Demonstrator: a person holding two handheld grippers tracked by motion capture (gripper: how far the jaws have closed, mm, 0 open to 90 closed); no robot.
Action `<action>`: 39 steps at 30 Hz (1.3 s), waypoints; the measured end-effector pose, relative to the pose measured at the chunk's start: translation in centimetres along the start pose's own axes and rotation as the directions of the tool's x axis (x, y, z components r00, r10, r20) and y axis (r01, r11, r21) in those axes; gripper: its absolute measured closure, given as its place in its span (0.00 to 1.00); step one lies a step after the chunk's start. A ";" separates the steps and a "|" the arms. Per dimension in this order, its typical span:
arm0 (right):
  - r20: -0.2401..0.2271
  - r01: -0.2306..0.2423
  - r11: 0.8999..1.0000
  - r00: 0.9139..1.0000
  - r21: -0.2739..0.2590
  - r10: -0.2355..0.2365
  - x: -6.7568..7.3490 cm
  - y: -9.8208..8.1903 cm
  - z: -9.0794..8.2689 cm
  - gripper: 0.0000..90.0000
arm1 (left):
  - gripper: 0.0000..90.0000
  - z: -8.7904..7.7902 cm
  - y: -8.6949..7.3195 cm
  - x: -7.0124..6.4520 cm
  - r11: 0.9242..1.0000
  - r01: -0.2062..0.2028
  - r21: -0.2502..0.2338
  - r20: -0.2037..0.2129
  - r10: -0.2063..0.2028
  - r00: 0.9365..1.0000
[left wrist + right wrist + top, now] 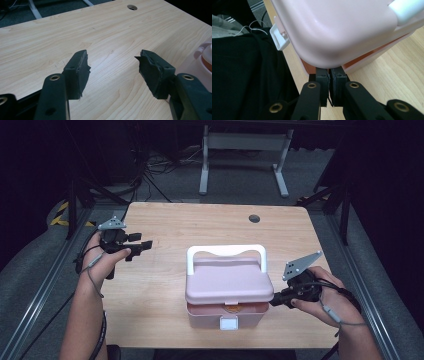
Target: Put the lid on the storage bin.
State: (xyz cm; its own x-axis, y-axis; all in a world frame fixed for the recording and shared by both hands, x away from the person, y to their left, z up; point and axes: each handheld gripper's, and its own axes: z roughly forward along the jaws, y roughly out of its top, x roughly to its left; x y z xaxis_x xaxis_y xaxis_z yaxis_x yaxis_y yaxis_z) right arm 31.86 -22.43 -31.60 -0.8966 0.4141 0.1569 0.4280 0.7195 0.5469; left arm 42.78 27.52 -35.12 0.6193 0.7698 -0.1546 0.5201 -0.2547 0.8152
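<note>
A pink lidded box (227, 282) with a white handle (225, 251) and a white latch (229, 323) stands near the wooden table's (200, 225) front edge. Its lid sits slightly raised, with orange showing in the gap. My right gripper (275, 300) is shut, its tips tucked under the lid's front right corner. In the right gripper view the closed gripper (329, 71) meets the underside of the pink lid (337, 27), with the latch (279, 38) hanging loose. My left gripper (142, 241) hovers open over the table's left side, apart from the box, with nothing between the left gripper's (113, 63) pads.
A round cable hole (254, 218) lies at the table's far right. A white desk frame (245, 142) stands on the floor behind the table. Bare wood (100, 30) stretches ahead of the left gripper, with the box's edge (206, 58) at its right.
</note>
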 end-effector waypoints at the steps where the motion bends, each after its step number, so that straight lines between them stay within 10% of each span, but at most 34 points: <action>1: -0.004 0.001 1.000 1.000 0.007 -0.001 0.0 0.0 0.0 0.97 | 0.45 0.0 0.0 0.0 1.000 -0.002 0.000 -0.002 0.002 1.000; 28: -0.038 0.023 0.990 0.999 0.137 -0.018 0.3 -0.4 0.7 0.97 | 0.45 0.2 -0.1 0.1 1.000 0.000 0.007 0.003 0.000 1.000; 39: -0.040 0.012 0.999 0.999 0.053 -0.010 0.2 -0.6 -0.6 0.89 | 0.44 -0.1 -0.3 0.0 1.000 0.002 0.002 -0.005 -0.002 1.000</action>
State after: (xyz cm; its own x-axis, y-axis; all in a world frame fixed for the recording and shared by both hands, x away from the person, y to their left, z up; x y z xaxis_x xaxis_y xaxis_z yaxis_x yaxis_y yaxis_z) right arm 31.40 -23.12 -31.36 -0.9045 0.3844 0.1846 0.4229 0.7530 0.5042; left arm 42.59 27.62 -35.28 0.6156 0.7731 -0.1531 0.5221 -0.2546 0.8140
